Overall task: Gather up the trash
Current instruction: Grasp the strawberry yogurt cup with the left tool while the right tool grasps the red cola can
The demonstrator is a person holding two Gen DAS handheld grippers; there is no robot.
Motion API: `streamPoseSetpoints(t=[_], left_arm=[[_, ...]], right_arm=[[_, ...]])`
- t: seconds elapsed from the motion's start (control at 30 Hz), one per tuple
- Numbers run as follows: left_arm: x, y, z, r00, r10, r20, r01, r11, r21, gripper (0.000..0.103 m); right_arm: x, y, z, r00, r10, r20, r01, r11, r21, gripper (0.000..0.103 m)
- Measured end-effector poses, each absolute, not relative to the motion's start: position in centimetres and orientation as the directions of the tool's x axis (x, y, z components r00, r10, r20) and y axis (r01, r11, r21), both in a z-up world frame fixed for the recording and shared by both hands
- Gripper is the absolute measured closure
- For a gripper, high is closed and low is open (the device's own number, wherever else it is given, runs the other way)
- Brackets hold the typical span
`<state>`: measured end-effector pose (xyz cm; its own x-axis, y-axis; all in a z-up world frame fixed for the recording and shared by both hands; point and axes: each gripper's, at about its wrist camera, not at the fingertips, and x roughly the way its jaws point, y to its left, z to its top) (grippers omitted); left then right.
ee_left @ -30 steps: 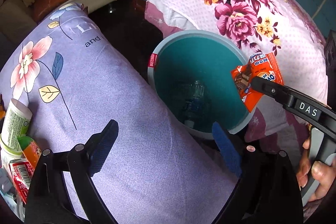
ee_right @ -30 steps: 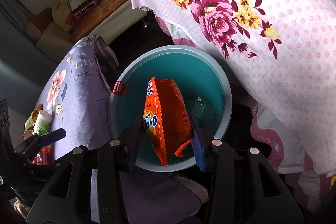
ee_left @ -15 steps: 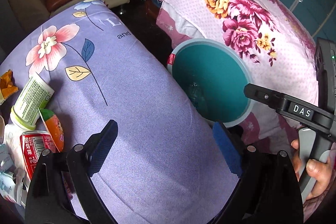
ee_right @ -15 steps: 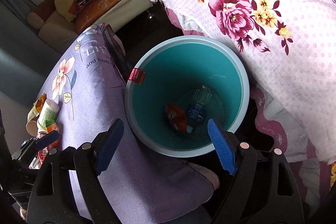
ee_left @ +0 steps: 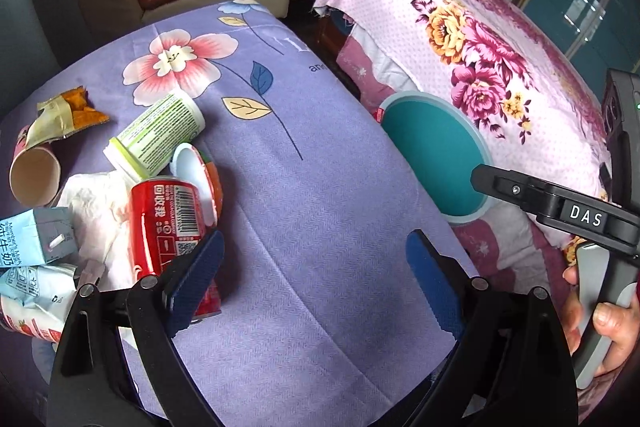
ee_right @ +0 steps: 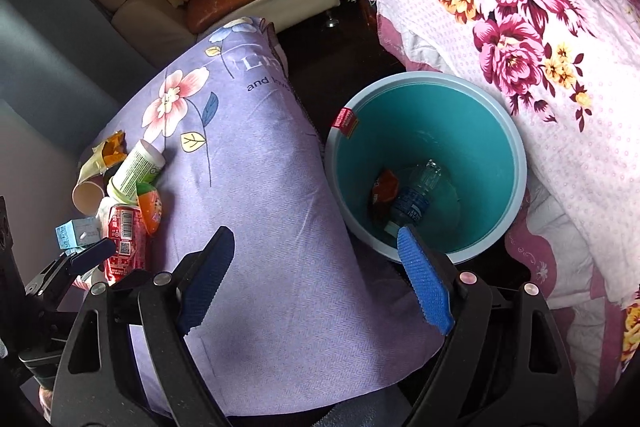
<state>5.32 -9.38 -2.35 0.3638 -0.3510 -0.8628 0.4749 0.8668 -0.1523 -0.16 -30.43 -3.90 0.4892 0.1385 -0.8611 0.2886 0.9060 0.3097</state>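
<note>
Both jaws stand spread with nothing between them. From the left wrist, the left gripper [ee_left: 314,273] hangs over the purple cloth [ee_left: 320,187], its left pad just beside a red can [ee_left: 168,223] lying in the trash pile with a green-labelled cup [ee_left: 160,137], a milk carton [ee_left: 34,241], a paper tube [ee_left: 34,173] and a torn orange wrapper [ee_left: 76,109]. That view shows only the bin [ee_left: 476,151] rim and teal wall, with the right gripper [ee_left: 560,211] beside it. The right wrist view, from the right gripper [ee_right: 316,279], looks down inside the bin [ee_right: 516,147]: a clear bottle [ee_right: 416,195] and an orange packet [ee_right: 384,187] lie on its bottom. The pile shows smaller at left, the left gripper [ee_right: 80,259] near the can [ee_right: 124,239].
</note>
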Motion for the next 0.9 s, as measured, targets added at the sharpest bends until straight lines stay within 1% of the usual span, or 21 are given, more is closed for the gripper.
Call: streamPoseSetpoints(t=[0.23, 0.57, 0.83, 0.87, 0.9], left_arm=[[4.9, -3.1, -1.3, 0.418, -0.325, -0.848, 0.397, 0.905, -0.151, 0.01], [3.8, 6.2, -2.4, 0.445, -0.257, -0.858, 0.233, 0.958, -0.166, 0.008], [3.0, 12.9, -3.5, 0.478, -0.173, -0.861, 0.052, 0.984, -0.169, 0.008], [3.1, 13.8, -3.7, 0.482, -0.166, -0.86, 0.019, 0.984, -0.179, 0.008], [3.2, 14.7, -3.9, 0.483, -0.163, -0.86, -0.014, 0.981, -0.194, 0.008]], right_arm=[[1.0, -24.5, -2.7, 0.464, 0.181, -0.867, 0.174, 0.941, 0.289, 0.023], [3.6, -15.8, -2.8, 0.395, 0.259, -0.881, 0.002, 0.959, 0.283, 0.023], [5.6, -11.1, -3.5, 0.346, 0.292, -0.891, -0.079, 0.956, 0.283, 0.023], [5.9, -10.8, -3.7, 0.342, 0.296, -0.892, -0.083, 0.955, 0.286, 0.024], [6.2, -10.4, -3.8, 0.338, 0.303, -0.891, -0.09, 0.953, 0.29, 0.03]])
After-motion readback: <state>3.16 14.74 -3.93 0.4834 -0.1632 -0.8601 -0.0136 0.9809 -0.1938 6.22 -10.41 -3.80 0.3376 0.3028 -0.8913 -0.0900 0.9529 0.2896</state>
